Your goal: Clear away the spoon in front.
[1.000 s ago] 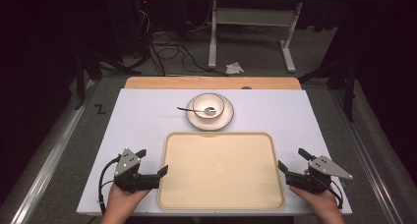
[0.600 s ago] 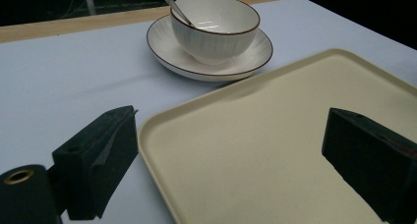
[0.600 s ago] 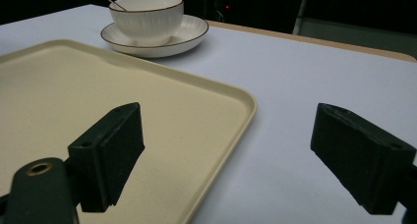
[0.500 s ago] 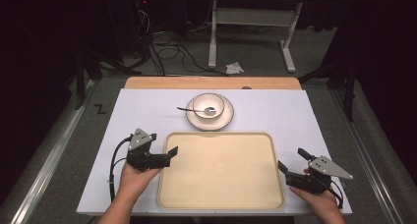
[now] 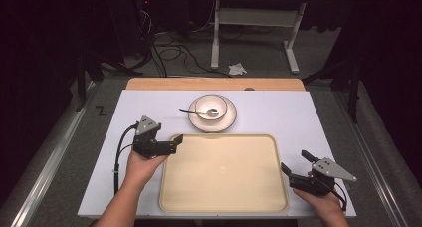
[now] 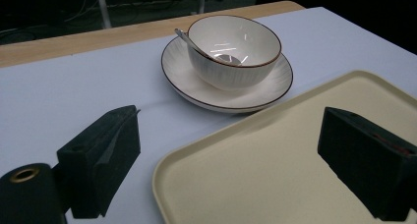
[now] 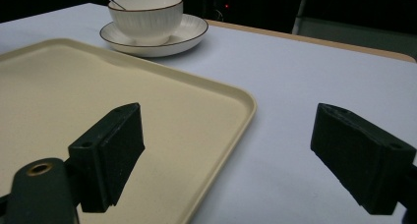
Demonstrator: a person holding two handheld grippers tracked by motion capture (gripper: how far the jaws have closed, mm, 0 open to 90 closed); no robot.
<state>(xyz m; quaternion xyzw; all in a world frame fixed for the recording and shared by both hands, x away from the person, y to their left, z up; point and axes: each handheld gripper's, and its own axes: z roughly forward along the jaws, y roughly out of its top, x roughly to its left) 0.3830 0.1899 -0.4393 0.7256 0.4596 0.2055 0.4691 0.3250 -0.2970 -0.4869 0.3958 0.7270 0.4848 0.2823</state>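
Since the earlier frame, left claw [image 5: 175, 140] has advanced to the tray's [image 5: 224, 197] far-left corner; right claw [image 5: 294, 162] holds position beside its right edge. High view: one tray, one bowl [image 5: 211, 106], one saucer [image 5: 228, 122], one spoon [image 5: 193, 110] on the worktop [image 5: 288, 112]. Left gripper view: jaws wide, straddling the corner. Right gripper view: jaws wide, straddling the rim.
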